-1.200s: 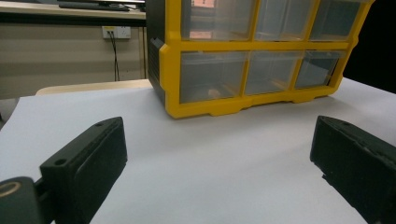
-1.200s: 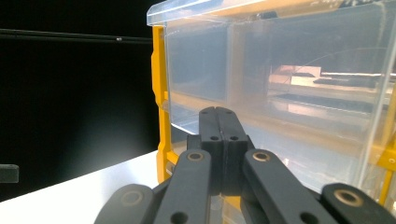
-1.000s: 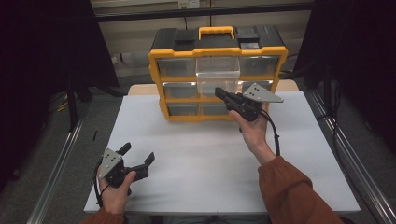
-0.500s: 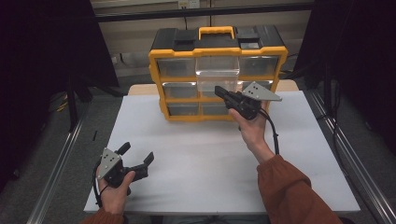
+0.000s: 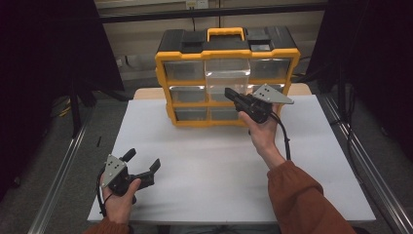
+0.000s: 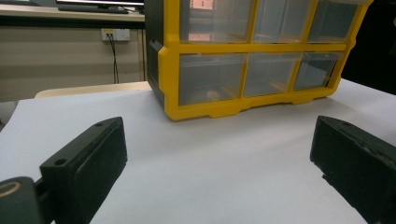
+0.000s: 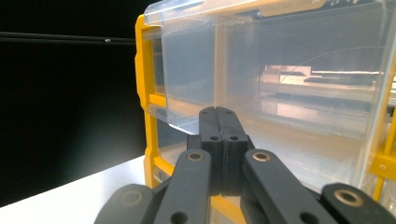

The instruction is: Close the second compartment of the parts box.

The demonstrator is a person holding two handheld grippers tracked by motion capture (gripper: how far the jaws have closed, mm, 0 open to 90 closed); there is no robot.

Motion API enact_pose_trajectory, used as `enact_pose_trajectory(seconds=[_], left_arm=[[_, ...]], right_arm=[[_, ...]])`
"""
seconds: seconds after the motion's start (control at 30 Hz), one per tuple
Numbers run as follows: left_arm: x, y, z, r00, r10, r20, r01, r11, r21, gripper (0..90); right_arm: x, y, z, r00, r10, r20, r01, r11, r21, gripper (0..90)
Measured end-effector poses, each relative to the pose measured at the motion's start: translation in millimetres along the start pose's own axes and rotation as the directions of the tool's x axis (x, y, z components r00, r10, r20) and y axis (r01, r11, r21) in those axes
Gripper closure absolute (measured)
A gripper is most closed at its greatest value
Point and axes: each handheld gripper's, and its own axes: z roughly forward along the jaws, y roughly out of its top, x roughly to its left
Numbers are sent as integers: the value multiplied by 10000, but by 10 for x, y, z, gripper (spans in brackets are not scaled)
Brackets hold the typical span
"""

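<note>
A yellow and black drawer organizer (image 5: 160, 63) stands at the back of the white table (image 5: 204, 165). Its clear top middle drawer (image 5: 225, 78) is pulled out toward me. My right gripper (image 5: 228, 91) is held up in front of that drawer, shut, with its tips at the drawer's lower front lip (image 7: 187, 123). In the right gripper view the shut jaws of the right gripper (image 7: 218, 114) have nothing visible between them. My left gripper (image 5: 143, 159) rests low at the table's front left, open and empty. From there the left gripper (image 6: 217, 135) faces the organizer's (image 6: 210, 109) lower drawers.
Metal rails (image 5: 68, 161) run along both sides of the table, with dark curtains beyond. A small pale object (image 6: 212, 94) lies inside the organizer's bottom left drawer. A wide stretch of white table lies between the two grippers.
</note>
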Motion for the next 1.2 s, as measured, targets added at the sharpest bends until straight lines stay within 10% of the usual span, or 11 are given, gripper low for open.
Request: enact_pose_trajectory(seconds=[1.2], left_arm=[[11, 4, -8, 9999, 104, -31, -103, 9999, 119, 39]], right_arm=[[-79, 3, 100, 9996, 5, 271, -5, 10000, 7, 900]])
